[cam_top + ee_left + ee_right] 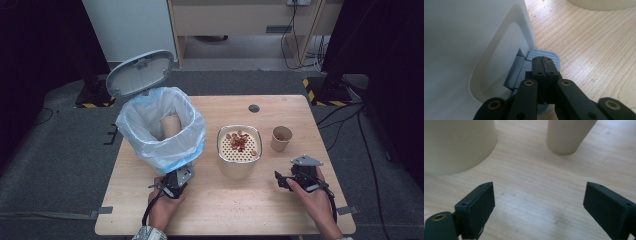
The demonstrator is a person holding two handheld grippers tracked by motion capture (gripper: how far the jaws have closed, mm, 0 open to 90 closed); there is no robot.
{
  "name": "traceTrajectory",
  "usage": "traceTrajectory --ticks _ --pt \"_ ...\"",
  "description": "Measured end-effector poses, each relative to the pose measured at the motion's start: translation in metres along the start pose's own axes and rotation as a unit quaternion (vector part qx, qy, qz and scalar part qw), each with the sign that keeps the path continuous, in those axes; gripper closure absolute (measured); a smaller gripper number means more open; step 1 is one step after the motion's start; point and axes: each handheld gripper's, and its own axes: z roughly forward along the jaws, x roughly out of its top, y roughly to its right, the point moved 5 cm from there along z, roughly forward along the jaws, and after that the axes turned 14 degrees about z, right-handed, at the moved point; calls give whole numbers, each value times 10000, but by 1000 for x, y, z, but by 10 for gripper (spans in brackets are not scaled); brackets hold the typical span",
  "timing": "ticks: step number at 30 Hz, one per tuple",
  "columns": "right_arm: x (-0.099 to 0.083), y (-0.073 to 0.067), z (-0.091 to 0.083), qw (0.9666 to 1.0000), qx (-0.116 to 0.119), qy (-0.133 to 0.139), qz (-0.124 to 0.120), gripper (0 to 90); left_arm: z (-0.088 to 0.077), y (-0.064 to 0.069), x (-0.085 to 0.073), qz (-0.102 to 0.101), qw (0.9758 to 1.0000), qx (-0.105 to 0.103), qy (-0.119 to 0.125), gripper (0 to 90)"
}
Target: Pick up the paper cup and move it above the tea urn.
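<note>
Just bare table (534,195) between fingers (477,207)

Lab: dark stands (327,82), floor cables (300,47)

Left tool (543,60) jaws shut, right tool (537,205) jaws apart, empty

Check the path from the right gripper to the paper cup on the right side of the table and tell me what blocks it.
Nothing visible blocks it. The right gripper is open over bare table, and the paper cup stands ahead of its fingers. The strainer bowl sits off to the side, clear of that line.
</note>
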Motion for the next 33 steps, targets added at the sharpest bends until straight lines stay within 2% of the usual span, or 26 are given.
traceTrajectory --ticks 6,12,13,15,19,22,27,30,32,33 --pt "20 8 -7 9998 -111 -151 40 148 0 0 0 -23 10000 -11 0 889" --pt "64 18 -15 9997 -127 -126 167 116 0 -1 0 -7 10000 -30 3 889" --pt "71 19 -16 9997 -119 -137 175 110 0 0 0 -99 9999 -24 10 889" --pt "82 22 -13 9997 -106 -113 191 102 0 0 0 -12 10000 -17 -3 889" --pt "81 22 -2 9997 45 -132 200 87 0 0 0 2 10000 -10 0 889" --pt "74 23 7 9997 -33 20 256 100 0 0 0 -22 10000 -14 -2 889" --pt "62 25 27 9995 -78 48 286 105 0 0 0 -26 10000 -9 1 889" --pt "61 25 40 9992 58 149 358 114 0 0 0 -36 10000 -16 1 888" --pt "62 24 48 9991 62 225 357 124 0 0 0 -44 10000 -16 12 888" --pt "63 24 51 9987 78 275 431 131 0 -1 0 -39 10000 -20 12 888"
